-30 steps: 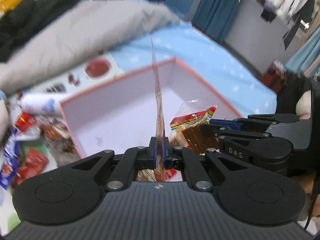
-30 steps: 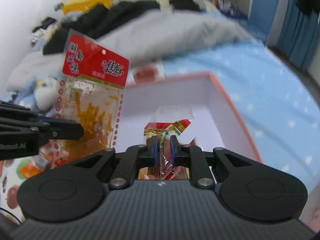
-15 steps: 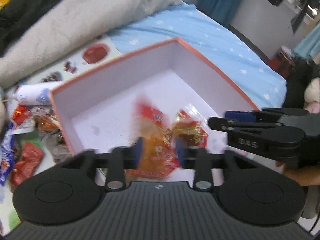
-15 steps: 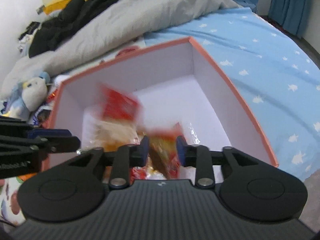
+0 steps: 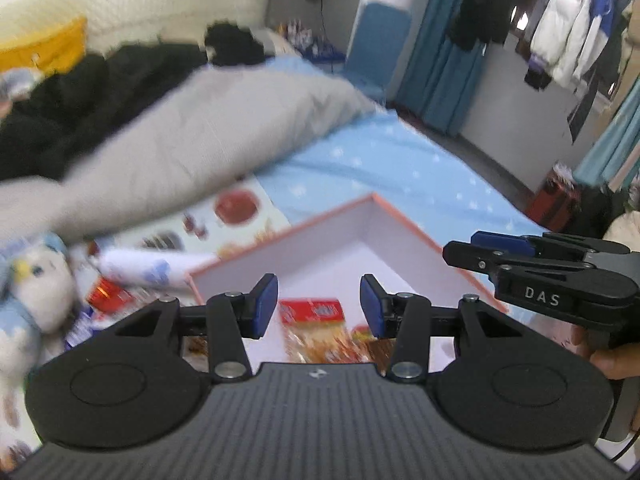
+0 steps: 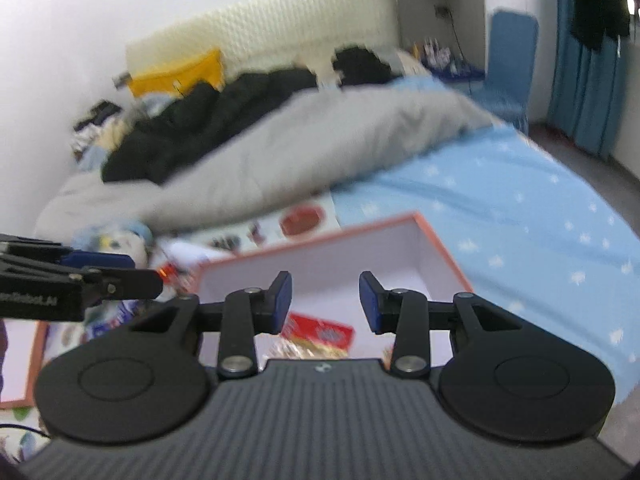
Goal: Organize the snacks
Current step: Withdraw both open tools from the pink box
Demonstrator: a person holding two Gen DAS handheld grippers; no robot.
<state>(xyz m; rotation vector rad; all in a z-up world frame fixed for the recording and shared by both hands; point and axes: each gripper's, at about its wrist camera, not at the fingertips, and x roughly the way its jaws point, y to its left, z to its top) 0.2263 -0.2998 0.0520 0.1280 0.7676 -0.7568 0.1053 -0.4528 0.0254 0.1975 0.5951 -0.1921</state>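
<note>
An orange-rimmed box (image 5: 334, 216) with a white inside lies on the bed. In it lies a clear snack bag with a red header (image 5: 311, 311), and beside it a smaller red-topped bag (image 5: 362, 334), blurred. My left gripper (image 5: 318, 301) hangs open above the box with nothing between its blue pads. My right gripper (image 6: 325, 300) is open too, over the same box (image 6: 360, 227) and red-header bag (image 6: 320, 330). Each gripper shows in the other's view: the right gripper (image 5: 476, 250) at the right edge, the left gripper (image 6: 120, 270) at the left.
Loose snack packets (image 5: 106, 292) and a white tube (image 5: 140, 268) lie left of the box, by a plush toy (image 5: 36, 292). A grey duvet (image 5: 200, 140) is heaped behind. Blue starred sheet (image 6: 520, 208) spreads to the right. A person's hand (image 5: 600, 360) holds the right gripper.
Both grippers have opened and let go of their snack bags, which now lie in the box. Both hands have risen and tilted up, so more of the room shows.
</note>
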